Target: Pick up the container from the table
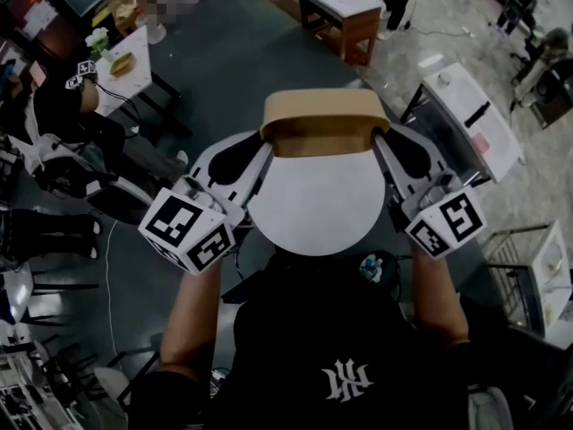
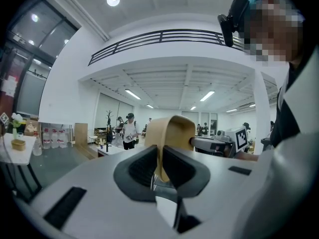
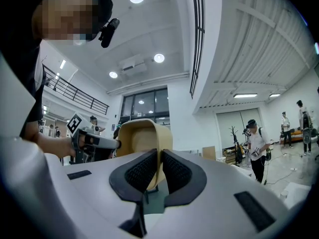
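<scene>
Dark grey workshop floor fills the head view, with desks and seated people round the edges. At centre is a round white table. The container, a tan open tub with rounded corners, sits at the table's 12 o'clock edge in this view. It is carried between two grippers and appears raised clear of the top.

The left gripper is clamped on the tub's 9 o'clock end. In its own view the left gripper's ribbed black pads pinch the thin tan wall from inside and outside. The right gripper is clamped the same way on the 3 o'clock end, and in its own view the right gripper has its pads closed on the wall.

The tub looks light and empty, with a matte surface that should not slip on the ribbed pads. Its wall is thin, so it will likely flex or crease under a hard squeeze. The two short end walls, near the rim, are the sensible holds. Even pressure from both sides should keep it level.
</scene>
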A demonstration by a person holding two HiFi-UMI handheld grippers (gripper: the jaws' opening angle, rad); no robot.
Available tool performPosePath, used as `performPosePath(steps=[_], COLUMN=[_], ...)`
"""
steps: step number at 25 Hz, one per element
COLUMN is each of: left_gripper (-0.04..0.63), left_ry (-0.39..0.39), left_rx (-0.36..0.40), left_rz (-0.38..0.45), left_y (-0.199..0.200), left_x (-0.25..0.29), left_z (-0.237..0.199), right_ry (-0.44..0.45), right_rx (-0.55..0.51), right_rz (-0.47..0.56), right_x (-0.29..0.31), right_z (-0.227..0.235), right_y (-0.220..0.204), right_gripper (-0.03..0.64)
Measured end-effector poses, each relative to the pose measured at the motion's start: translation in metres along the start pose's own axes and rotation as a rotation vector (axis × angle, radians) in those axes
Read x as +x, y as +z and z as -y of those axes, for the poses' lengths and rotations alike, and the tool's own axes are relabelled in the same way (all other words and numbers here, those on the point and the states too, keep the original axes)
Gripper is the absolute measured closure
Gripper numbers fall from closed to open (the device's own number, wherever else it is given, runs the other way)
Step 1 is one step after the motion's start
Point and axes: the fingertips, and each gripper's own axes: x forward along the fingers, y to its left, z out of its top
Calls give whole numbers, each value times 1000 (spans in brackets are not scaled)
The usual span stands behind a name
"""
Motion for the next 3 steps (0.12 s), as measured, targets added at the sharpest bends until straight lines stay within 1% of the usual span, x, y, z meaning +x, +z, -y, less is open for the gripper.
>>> performPosePath(steps=[3], left_gripper=[560], left_ry=[-2], left_rx=[-1], left_rz=[-2], left_y=[0], left_x=[0], left_z=[1], right_ry=[0], right_rx=[1], right_rz=[-1], right_x=[-1], right_z=[0], right_y=[1], right_gripper=[556])
